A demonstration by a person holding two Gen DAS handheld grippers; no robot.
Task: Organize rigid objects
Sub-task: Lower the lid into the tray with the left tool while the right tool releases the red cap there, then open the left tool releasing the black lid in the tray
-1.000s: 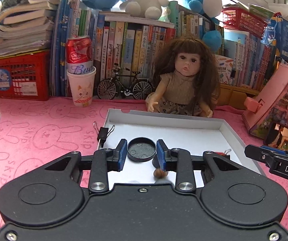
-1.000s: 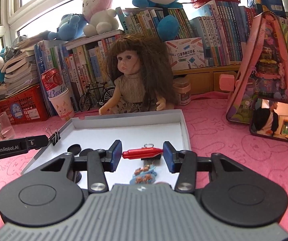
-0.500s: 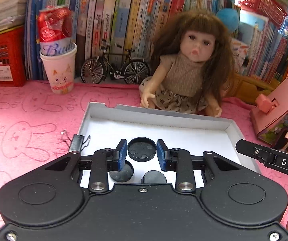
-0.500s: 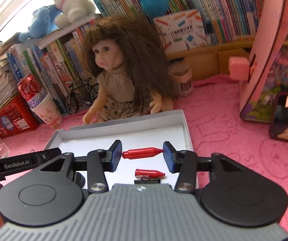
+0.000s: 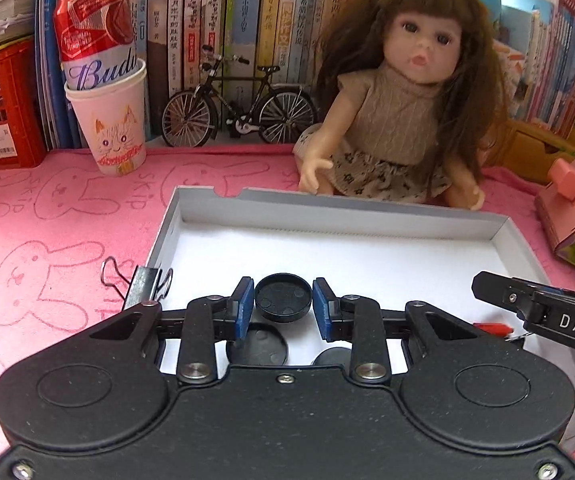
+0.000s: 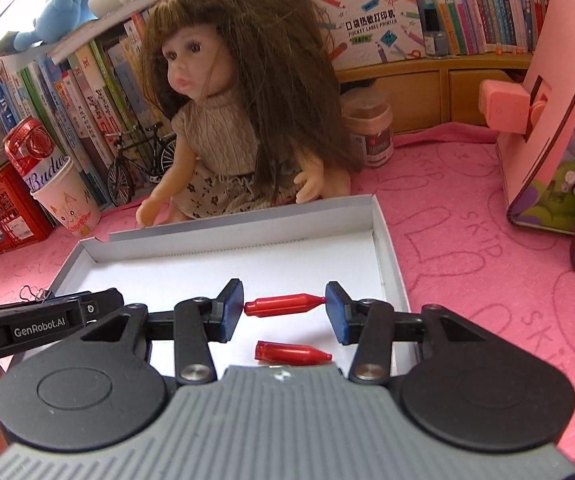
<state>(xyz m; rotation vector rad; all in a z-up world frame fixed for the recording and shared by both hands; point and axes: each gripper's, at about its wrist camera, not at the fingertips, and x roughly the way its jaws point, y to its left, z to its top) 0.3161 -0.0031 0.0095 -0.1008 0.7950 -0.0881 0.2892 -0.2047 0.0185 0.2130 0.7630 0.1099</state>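
My left gripper (image 5: 283, 307) was clamped on a black cap (image 5: 283, 297), one blue pad on each side. I held it over the white tray (image 5: 367, 248). Two more black caps (image 5: 261, 346) lay flat in the tray just under it. My right gripper (image 6: 284, 309) was clamped on a red tube (image 6: 283, 305), pinched end to end. It hung over the tray's right part. Another red tube (image 6: 291, 353) lay in the tray below. A doll (image 6: 223, 136) sat behind the tray.
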